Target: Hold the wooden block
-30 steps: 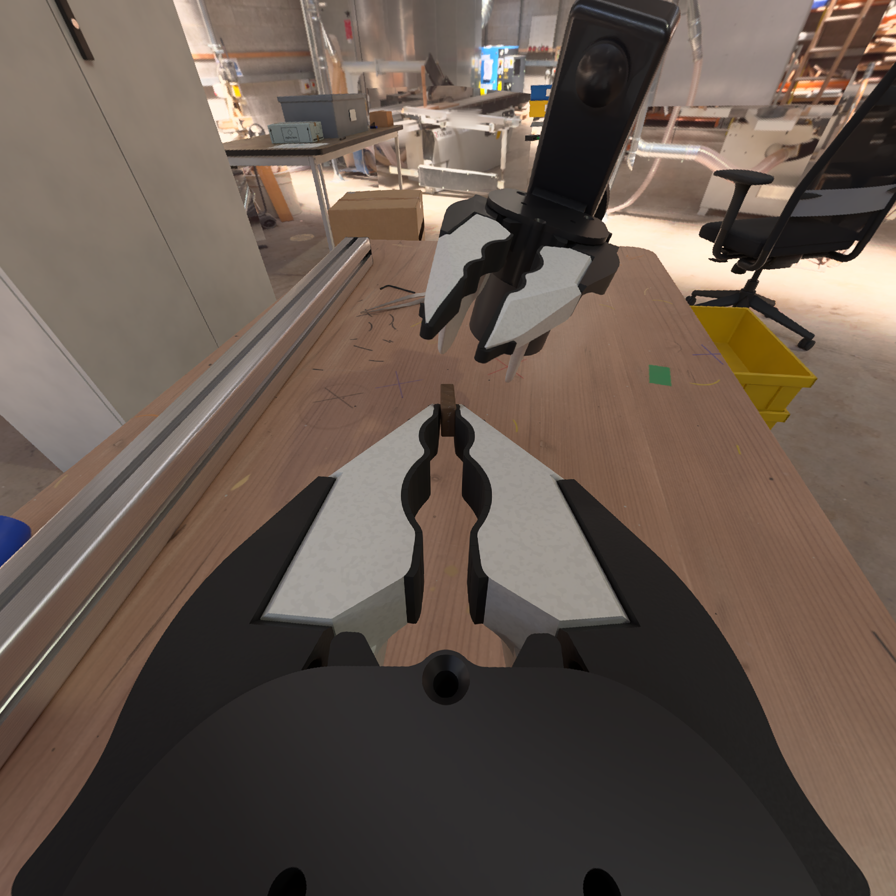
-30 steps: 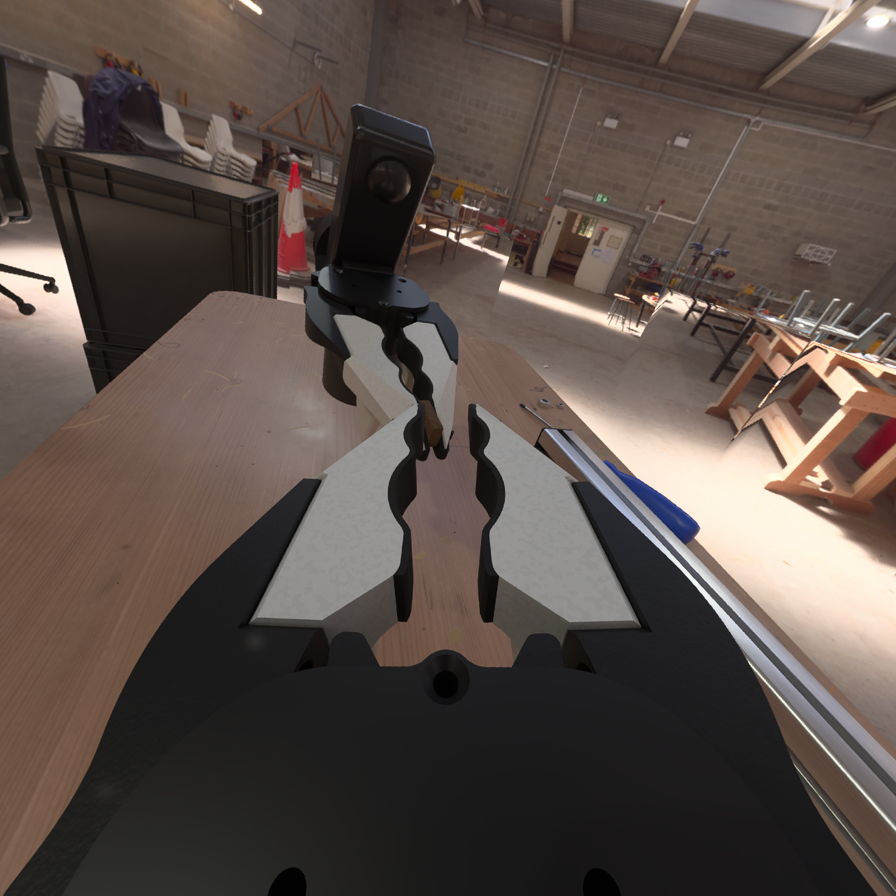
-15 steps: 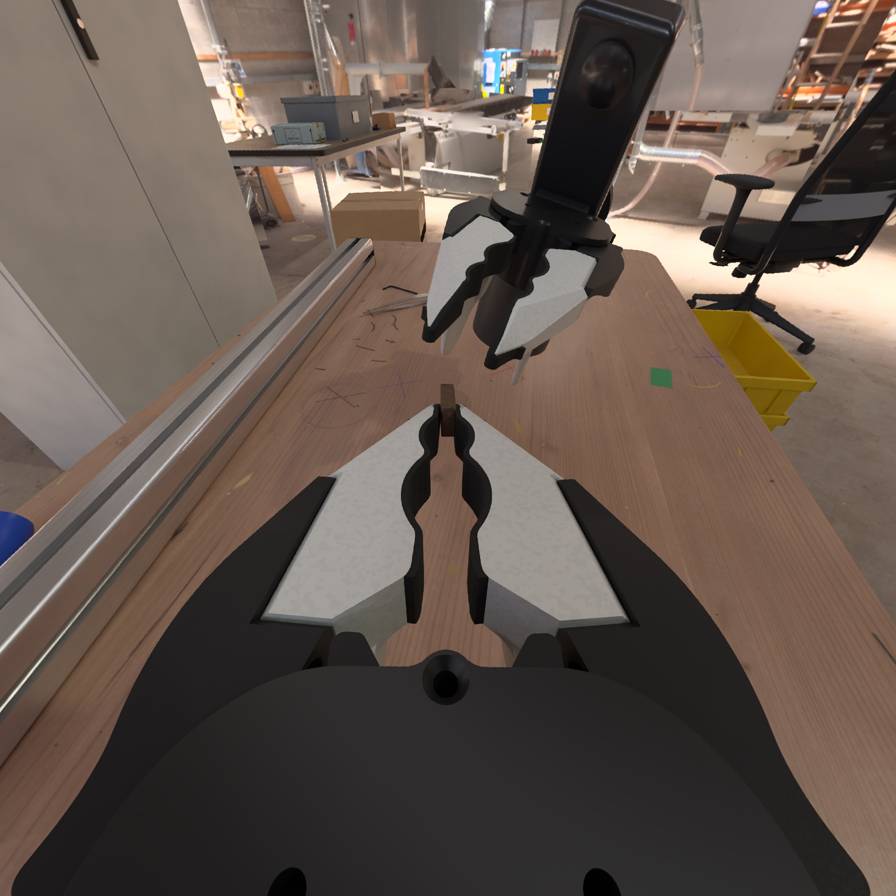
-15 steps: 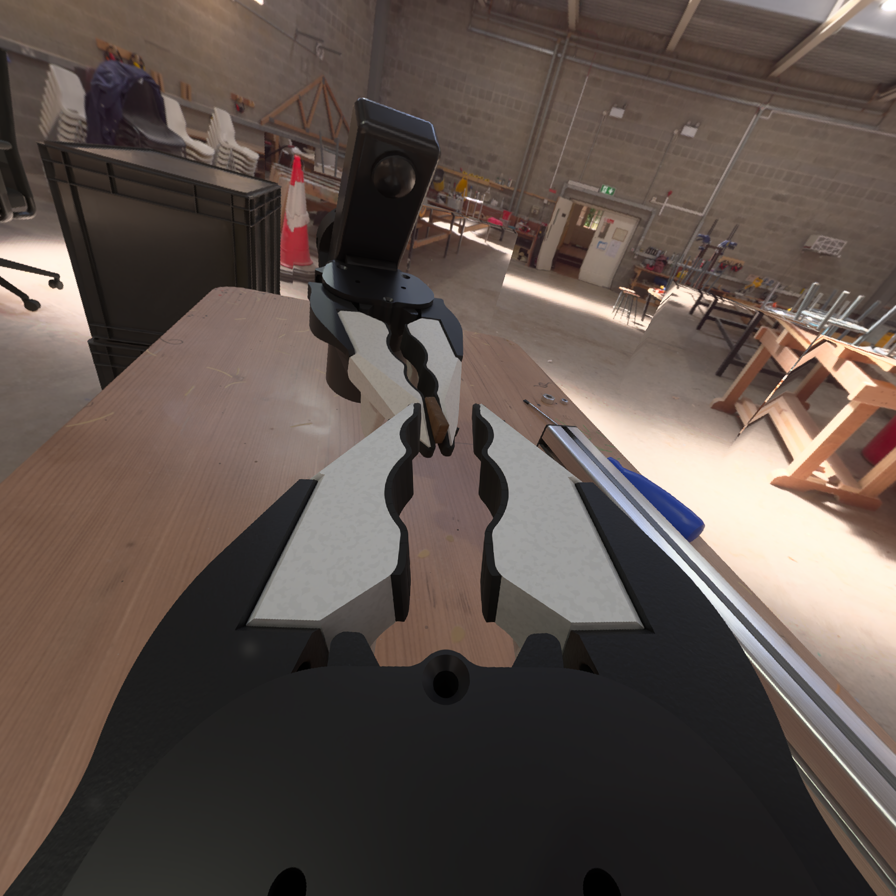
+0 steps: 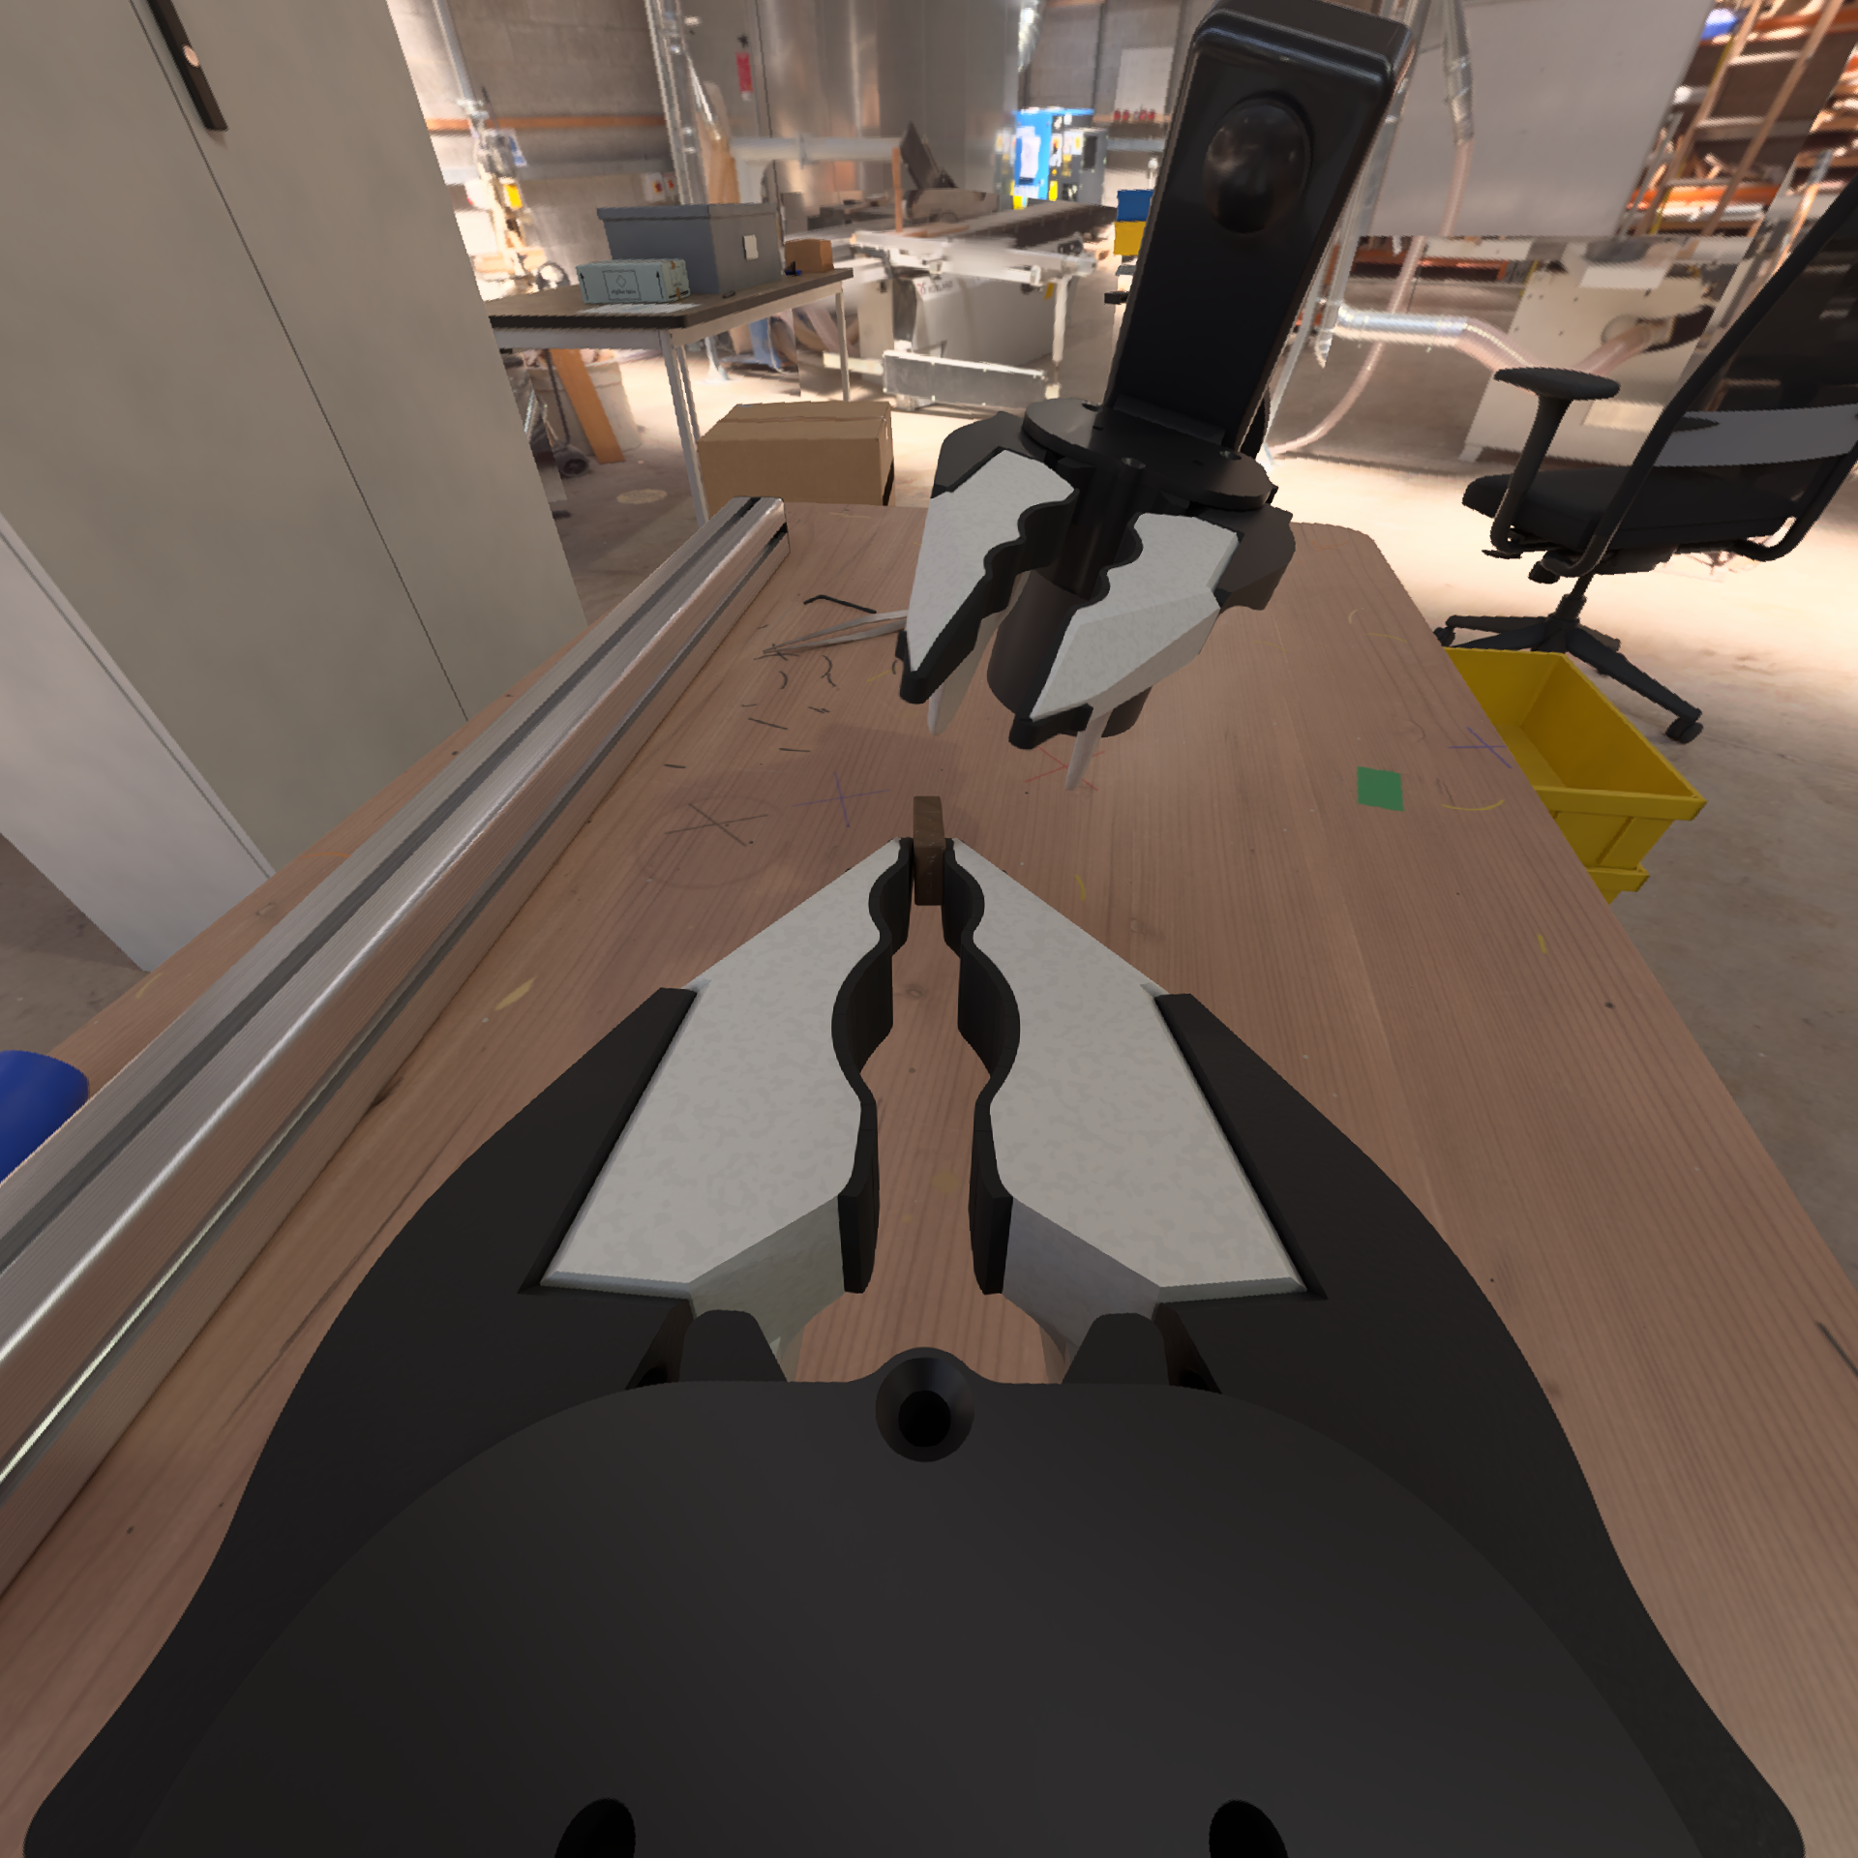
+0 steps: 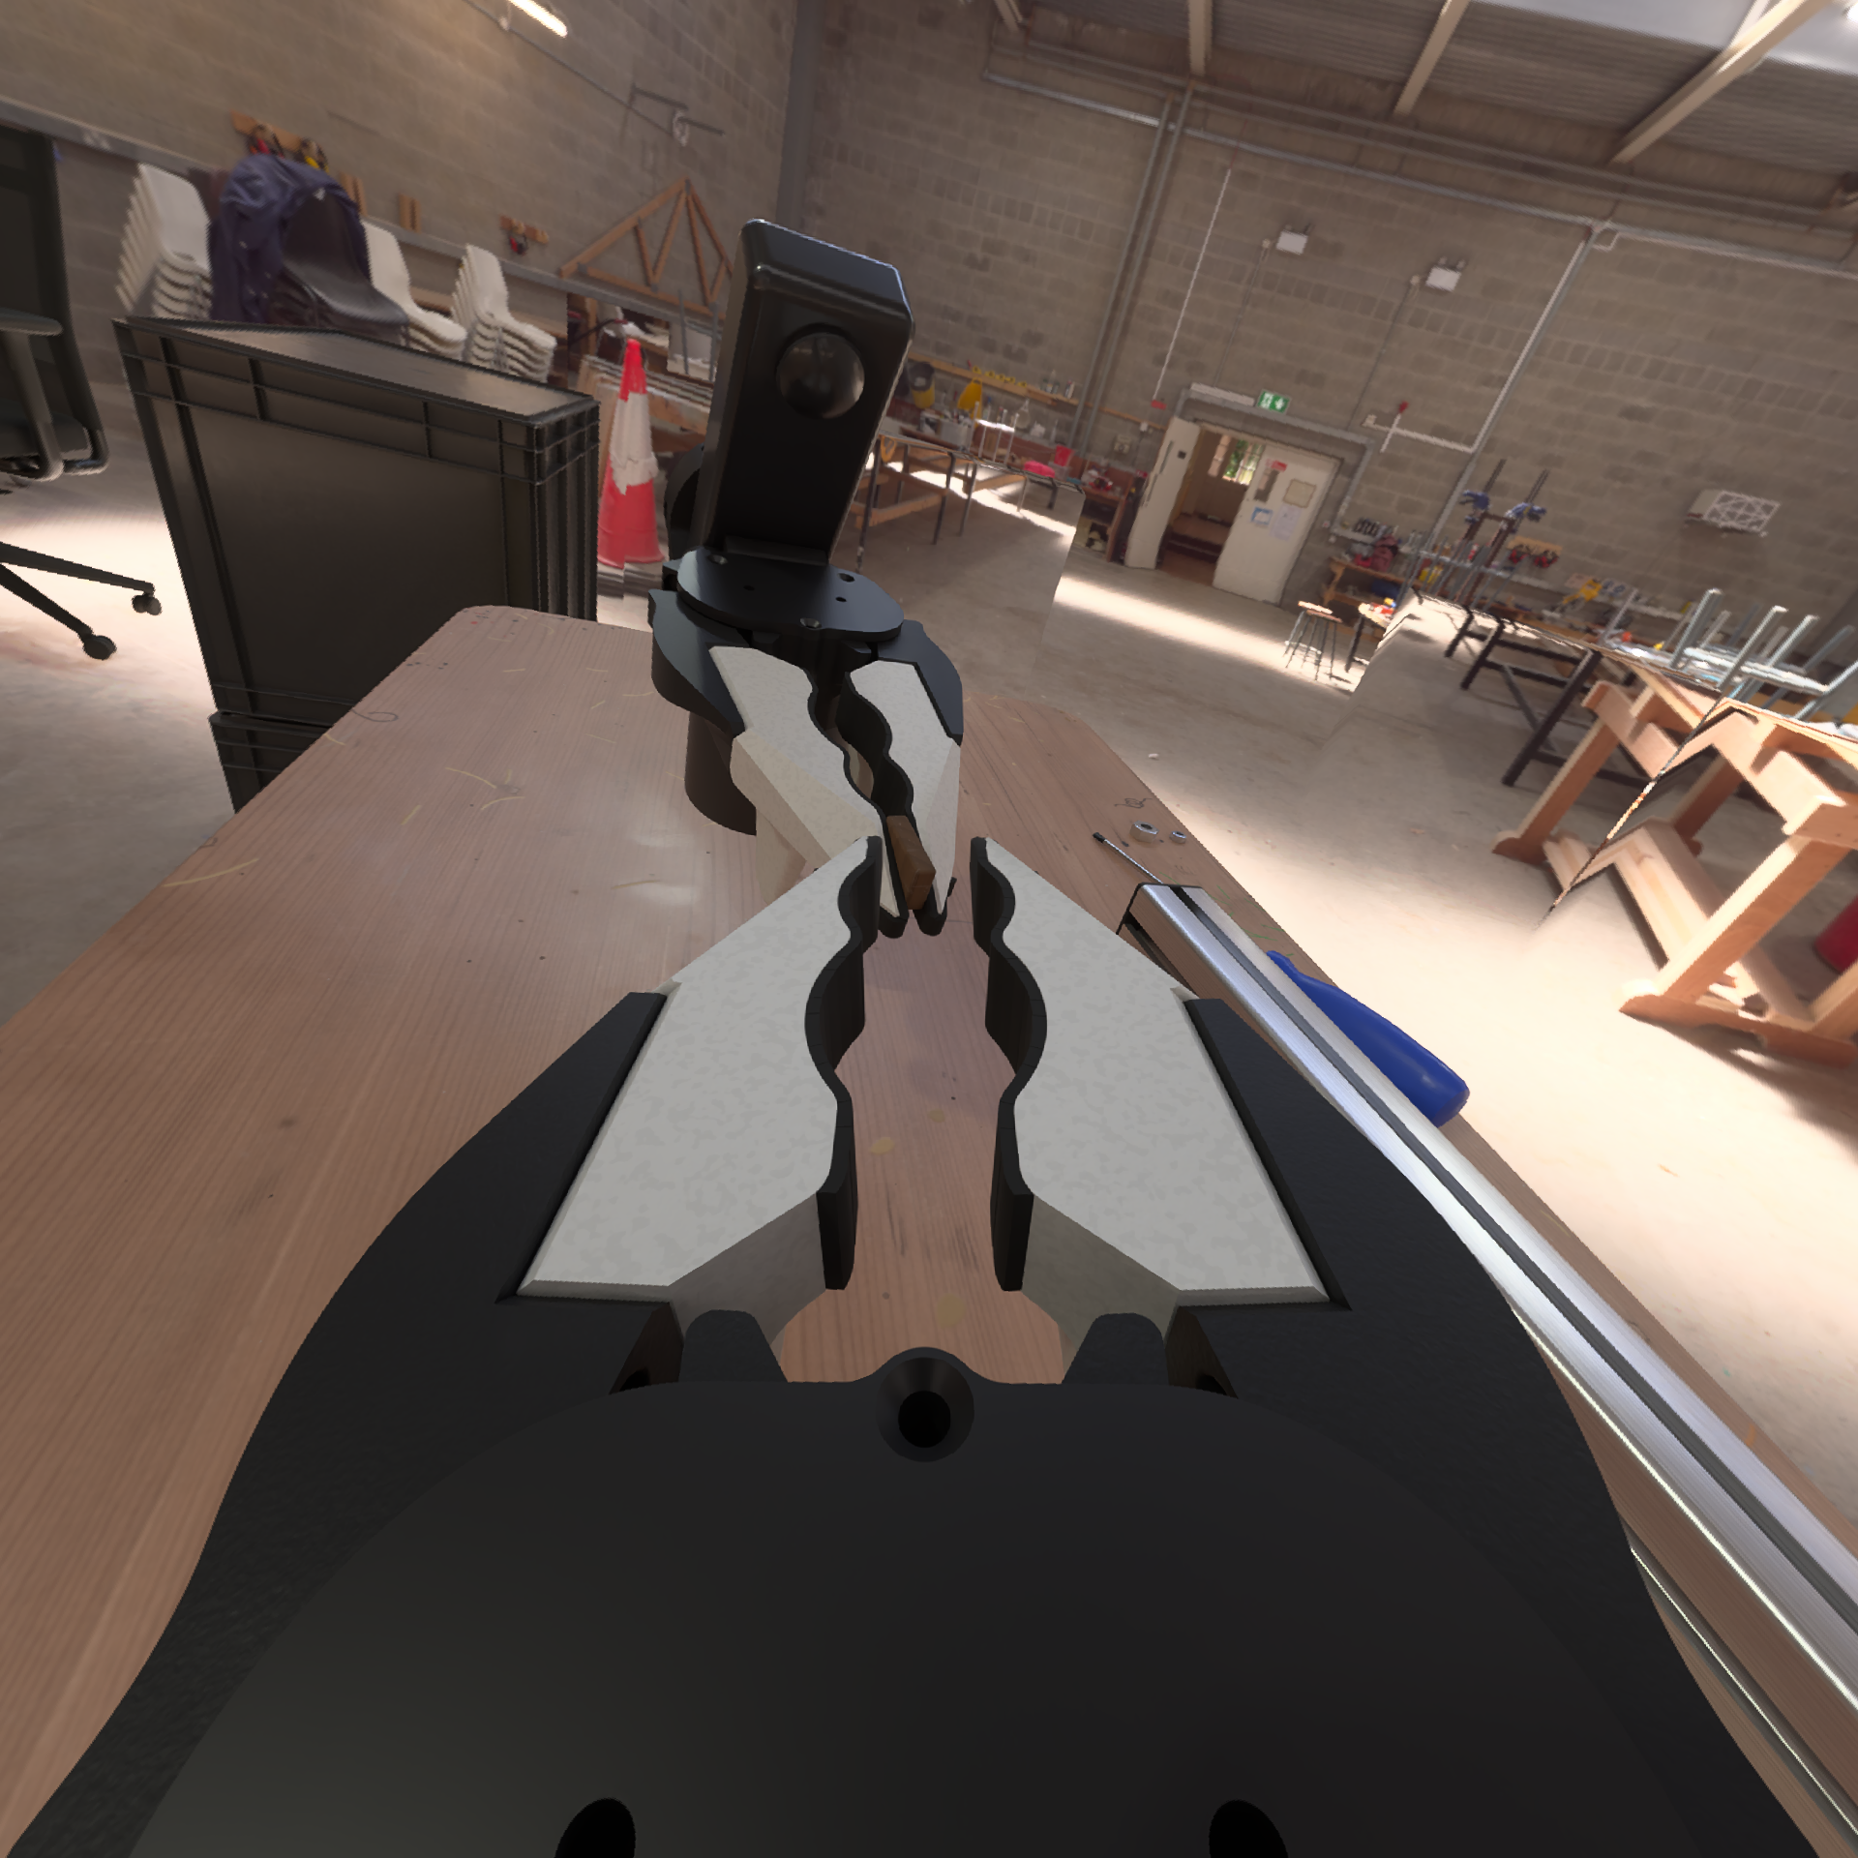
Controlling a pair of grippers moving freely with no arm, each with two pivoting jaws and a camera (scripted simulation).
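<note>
The wooden block (image 5: pixel 927 863), a small dark brown piece standing upright, is pinched at the very tips of the left gripper (image 5: pixel 926 867), whose jaws are clamped on its two sides. Whether the block's lower end touches the desk (image 5: pixel 1257 1005) cannot be told from either view. In the right wrist view the same block (image 6: pixel 913 861) shows between the white fingers of the left gripper (image 6: pixel 917 885), tilted a little. The right gripper (image 6: pixel 926 855) faces the block from the opposite side, its jaws apart with nothing between them; its tips (image 5: pixel 1005 739) hang just beyond the block, above the desk. Left of the block, seen from the left wrist, an aluminium rail (image 5: pixel 402 875) runs along the desk edge. Right of the block lie a green patch (image 5: pixel 1379 787) and, past the desk edge, a yellow bin (image 5: pixel 1578 764).
</note>
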